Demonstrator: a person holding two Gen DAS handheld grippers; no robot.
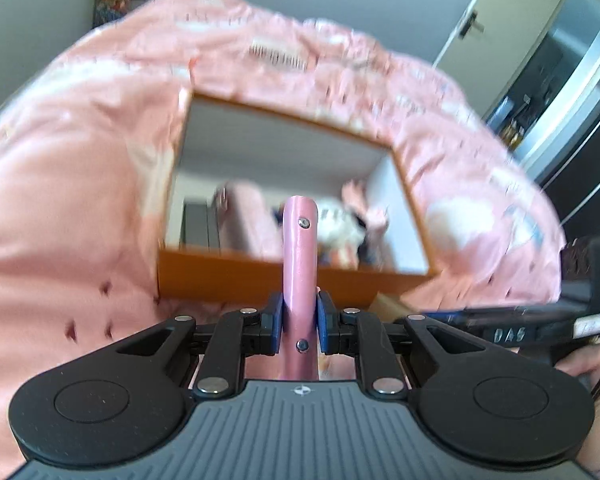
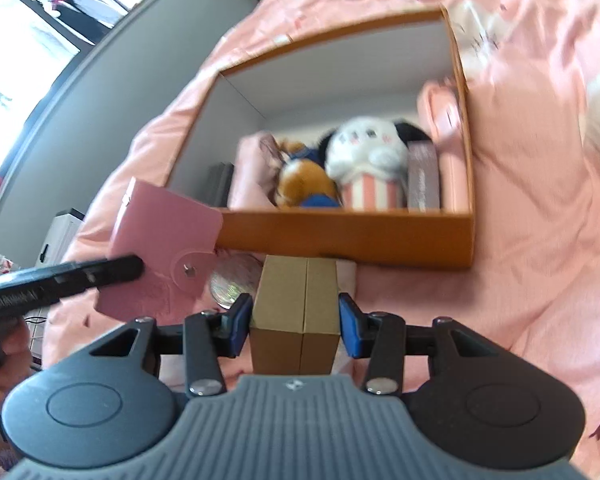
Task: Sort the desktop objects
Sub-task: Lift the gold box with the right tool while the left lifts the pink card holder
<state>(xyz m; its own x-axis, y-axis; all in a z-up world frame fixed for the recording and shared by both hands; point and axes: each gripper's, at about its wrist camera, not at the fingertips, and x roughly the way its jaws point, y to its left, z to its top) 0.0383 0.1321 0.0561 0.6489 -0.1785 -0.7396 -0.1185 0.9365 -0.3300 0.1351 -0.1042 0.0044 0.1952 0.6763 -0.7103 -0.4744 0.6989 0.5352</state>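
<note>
Pink printed bedspread (image 2: 540,208) underlies everything. Sitting on it: a large open orange cardboard box with white inner walls (image 2: 340,236).

Progress, as judged: partly sorted. Already inside the box, packed along its near wall: a white plush toy with black ears in a pink-striped cup (image 2: 370,160), an orange-and-blue plush (image 2: 300,180) to its left, a soft pink item (image 2: 252,172) further left, a dark flat object (image 2: 220,184) at the far left, a mauve slim box (image 2: 423,176) standing upright, and a pink case (image 2: 448,140) against the right wall. The back of the box is bare, so there is room left.

Still outside: two items, both held in the air short of the box's near wall, plus a shiny round disc (image 2: 232,280) lying on the bedspread just before the box.

Right gripper (image 2: 296,320): blue pads pressed on either side of a small brown cardboard carton (image 2: 296,320). Its long axis runs away from the camera, its far end pointing at the box's near wall, seam upward.

Left gripper (image 1: 300,316): jaws nearly together, clamped on a flat pink plastic card wallet with a round snap tab (image 2: 164,248). It is held on edge; from the left wrist camera only its thin spine shows, long axis pointing ahead toward the box. From the right wrist camera its broad face shows, left of the carton.

Remaining, likely: carry both over the wall, release.
</note>
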